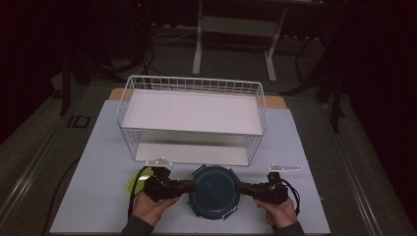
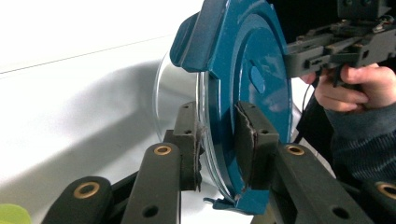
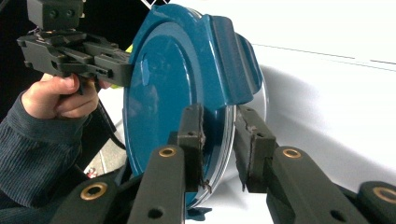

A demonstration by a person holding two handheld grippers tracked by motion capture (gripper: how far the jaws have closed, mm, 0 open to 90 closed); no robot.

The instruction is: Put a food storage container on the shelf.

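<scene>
Blue-lidded container point(image 1: 214, 191) gripped from both sides.
You are clamping your left gripper point(image 2: 218, 144) and right gripper point(image 3: 219, 140) on its opposite rims, before the wire basket point(image 1: 192, 84).

Dim high view: the room around the pale worktop point(image 1: 98, 196) sinks into near-black along the top and both sides, with fine detail soft and grainy. In both gripper views, bright overexposed white washes the upper background, soft grey shadows fall across it, and the nearest black parts along the bottom edge blur.
</scene>
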